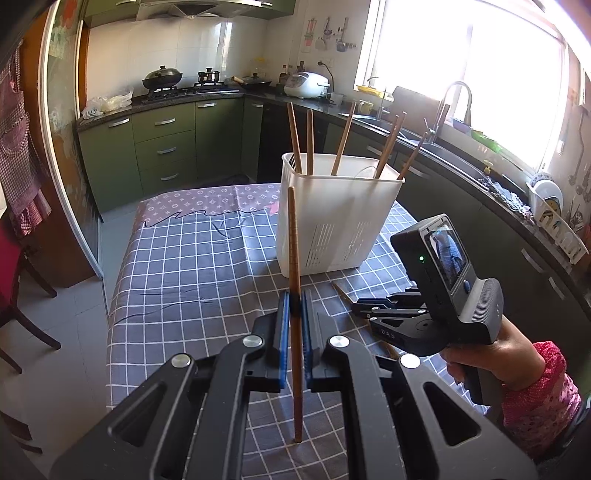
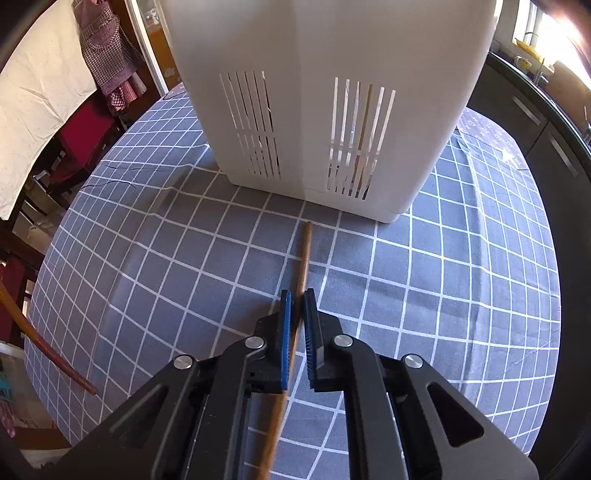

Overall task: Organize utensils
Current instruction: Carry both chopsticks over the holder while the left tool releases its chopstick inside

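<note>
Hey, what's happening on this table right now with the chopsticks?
A person with a gripper in each hand is sorting wooden chopsticks into a white slotted holder on the checked tablecloth. The left gripper is shut on one chopstick, held upright in front of the holder. The right gripper has its fingers around another chopstick lying on the cloth, not clearly clamped yet. Several chopsticks already stand in the holder.

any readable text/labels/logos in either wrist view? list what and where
"UAS": embossed on the black body of the right gripper, left wrist view; faint, so the reading is uncertain.
Camera screen on that gripper: image only, too small to read.
Wall pictures by the window: too blurred to read.
Right wrist view: none.
</note>
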The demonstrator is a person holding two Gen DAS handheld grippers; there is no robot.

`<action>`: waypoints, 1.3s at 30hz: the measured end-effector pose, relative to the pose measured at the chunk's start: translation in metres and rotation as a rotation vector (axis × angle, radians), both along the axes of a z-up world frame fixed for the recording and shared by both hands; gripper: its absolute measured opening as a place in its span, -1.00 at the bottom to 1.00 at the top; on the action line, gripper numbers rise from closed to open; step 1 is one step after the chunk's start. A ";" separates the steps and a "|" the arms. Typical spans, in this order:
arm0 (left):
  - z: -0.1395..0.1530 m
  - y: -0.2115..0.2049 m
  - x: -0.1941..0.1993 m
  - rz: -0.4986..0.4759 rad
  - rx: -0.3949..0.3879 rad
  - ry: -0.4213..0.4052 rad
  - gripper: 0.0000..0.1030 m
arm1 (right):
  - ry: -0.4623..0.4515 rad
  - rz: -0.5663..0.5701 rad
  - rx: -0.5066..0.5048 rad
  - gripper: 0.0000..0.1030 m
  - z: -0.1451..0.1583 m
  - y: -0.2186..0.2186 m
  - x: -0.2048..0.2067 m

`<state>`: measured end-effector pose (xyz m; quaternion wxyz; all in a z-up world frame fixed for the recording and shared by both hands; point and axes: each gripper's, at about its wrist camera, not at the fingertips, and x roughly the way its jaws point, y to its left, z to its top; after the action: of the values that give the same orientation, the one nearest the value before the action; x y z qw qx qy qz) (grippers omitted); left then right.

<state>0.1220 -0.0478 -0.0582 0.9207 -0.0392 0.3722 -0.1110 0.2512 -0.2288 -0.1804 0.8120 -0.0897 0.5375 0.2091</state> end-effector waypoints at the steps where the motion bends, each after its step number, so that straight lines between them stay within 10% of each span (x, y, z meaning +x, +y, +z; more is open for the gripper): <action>1: 0.000 0.000 0.000 0.000 -0.001 0.000 -0.88 | -0.003 -0.003 0.010 -0.88 0.002 -0.002 0.000; 18: 0.012 -0.003 -0.005 0.005 0.018 -0.030 -0.88 | -0.333 -0.051 0.267 -0.88 0.135 -0.087 -0.081; 39: 0.036 -0.014 -0.001 -0.039 0.031 -0.066 -0.88 | -0.419 -0.031 0.290 -0.88 0.163 -0.104 -0.115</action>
<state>0.1207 -0.0621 -0.0218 0.9306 -0.0142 0.3440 -0.1242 0.1359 -0.3324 -0.0179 0.9131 -0.0052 0.3232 0.2484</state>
